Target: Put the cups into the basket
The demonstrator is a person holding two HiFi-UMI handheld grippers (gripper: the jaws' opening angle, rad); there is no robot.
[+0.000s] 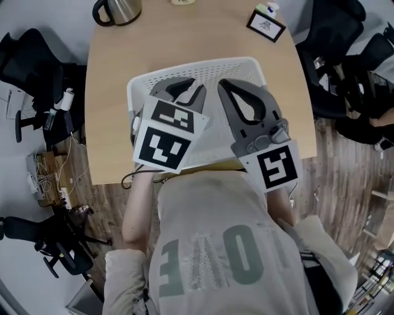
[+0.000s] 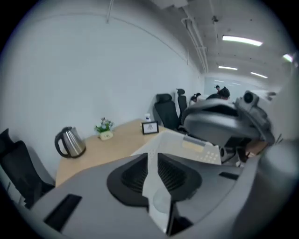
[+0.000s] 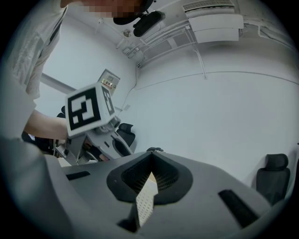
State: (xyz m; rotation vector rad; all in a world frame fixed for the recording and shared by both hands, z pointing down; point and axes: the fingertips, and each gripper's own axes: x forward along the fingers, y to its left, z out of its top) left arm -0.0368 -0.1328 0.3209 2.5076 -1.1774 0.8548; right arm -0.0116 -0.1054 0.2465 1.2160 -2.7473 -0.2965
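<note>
Pale wood surface point(image 1: 184, 49), with a white perforated basket point(image 1: 203, 66) on it as the reference point. The basket sits at the near edge of the surface, just in front of the person's chest.

Black office chairs point(image 1: 31, 61) stand on the floor, off to the left of the basket and clear of the surface. More stand to its right.

Left claw point(image 1: 192, 87) is over the basket's left half, with its marker cube toward the person. In the left gripper view this claw point(image 2: 153, 154) is clenched on a thin white strip of the basket's wall point(image 2: 156, 186). Holes show on the strip's upper part. Lower down is a pale round patch that can't be identified.

Right claw point(image 1: 225, 86) is over the basket's right half, close beside the left one. In the right gripper view it point(image 3: 152, 169) is clamped tip to tip on perforated basket wall point(image 3: 145, 205).

No cup can be picked out from any view.

Steel kettle point(image 1: 120, 9) with a black handle stands well beyond the basket, toward the far left.

Small framed sign point(image 1: 266, 24) stands beyond the basket, toward the far right.

Little potted plant point(image 2: 104, 128) sits beyond the basket, between the kettle and the sign.
</note>
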